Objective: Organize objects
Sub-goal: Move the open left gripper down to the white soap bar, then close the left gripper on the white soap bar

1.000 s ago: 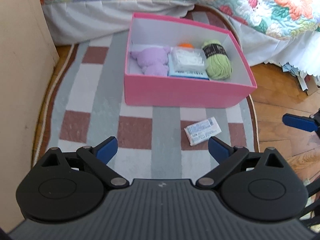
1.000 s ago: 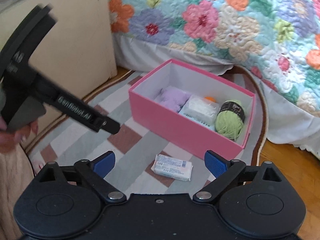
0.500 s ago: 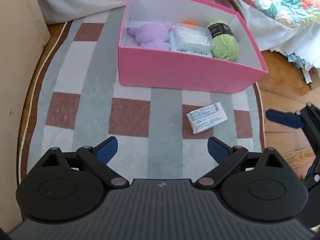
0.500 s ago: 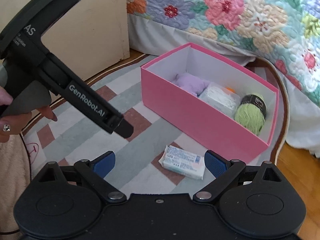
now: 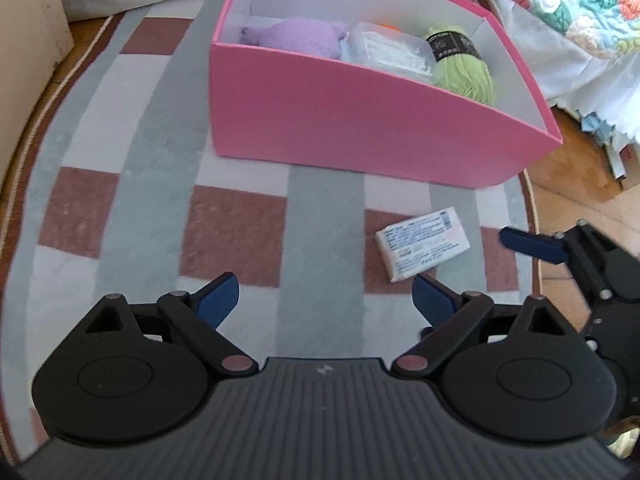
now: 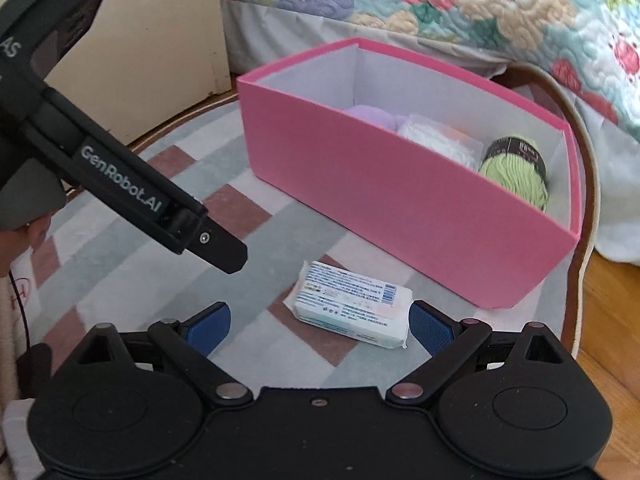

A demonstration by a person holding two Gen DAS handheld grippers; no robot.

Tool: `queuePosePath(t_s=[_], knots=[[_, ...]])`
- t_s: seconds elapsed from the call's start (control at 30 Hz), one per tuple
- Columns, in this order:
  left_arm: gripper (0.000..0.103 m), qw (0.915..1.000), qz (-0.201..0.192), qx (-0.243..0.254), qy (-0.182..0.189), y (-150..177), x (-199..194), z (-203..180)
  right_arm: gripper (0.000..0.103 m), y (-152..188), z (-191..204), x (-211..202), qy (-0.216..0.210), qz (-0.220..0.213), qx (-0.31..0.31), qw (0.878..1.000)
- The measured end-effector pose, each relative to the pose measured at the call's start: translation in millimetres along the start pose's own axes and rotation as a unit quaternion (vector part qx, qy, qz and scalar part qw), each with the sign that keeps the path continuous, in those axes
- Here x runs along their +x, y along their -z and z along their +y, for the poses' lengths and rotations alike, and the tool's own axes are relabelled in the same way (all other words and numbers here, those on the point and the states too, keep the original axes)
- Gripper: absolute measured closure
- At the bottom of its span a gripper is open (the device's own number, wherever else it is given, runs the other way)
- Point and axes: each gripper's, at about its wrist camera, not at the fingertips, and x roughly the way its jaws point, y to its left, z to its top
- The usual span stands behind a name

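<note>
- While both tools hang low over the checked rug (image 5: 240,236), the left gripper (image 5: 325,300) has its jaws spread wide with nothing between them.
- Jaws of the right gripper (image 6: 319,327) are spread as well, and the white tissue packet (image 6: 349,310) lies flat on the rug just ahead of them, its right end close to the right blue pad, not gripped.
- Behind the packet, near but apart from it, stands the pink box (image 6: 400,200), open at the top.
- Inside it sit a purple plush toy (image 5: 298,36), a clear plastic packet (image 5: 386,50) and a green yarn skein (image 6: 516,172), side by side.
- A flowered quilt (image 6: 480,4) hangs off the bed behind the box.
</note>
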Motion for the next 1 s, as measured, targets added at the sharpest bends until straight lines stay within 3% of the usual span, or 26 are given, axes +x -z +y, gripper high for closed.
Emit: queuePosePath(t_s=[0.17,0.27,0.37,0.57,0.63,0.87,0.9,1.0], knots=[[0.012,0.9997,-0.016,-0.002,0.020,2,15,-7,0.005,10,-2,20,0.023,0.005,-0.007,1.000],[0.015,0.9995,-0.005,-0.016,0.027,2,26,-9,0.005,15,-2,29,0.031,0.004,-0.009,0.999],[0.023,0.9993,0.000,-0.019,0.032,3,36,-10,0.005,18,-1,34,0.035,-0.001,-0.009,0.999],[0.026,0.9985,-0.020,-0.016,0.049,3,45,-16,0.005,20,-5,41,0.047,-0.004,0.008,0.999],[0.039,0.9976,-0.024,-0.019,0.062,2,47,-17,0.005,20,-8,43,0.050,-0.003,0.021,0.999],[0.060,0.9957,-0.022,-0.031,0.085,4,54,-17,0.006,20,-23,49,0.015,0.006,0.078,0.997],[0.067,0.9953,-0.020,-0.033,0.088,3,55,-17,0.008,20,-23,50,0.016,0.006,0.079,0.997],[0.075,0.9940,-0.006,-0.038,0.103,4,59,-15,0.015,20,-19,50,0.028,0.004,0.066,0.997]])
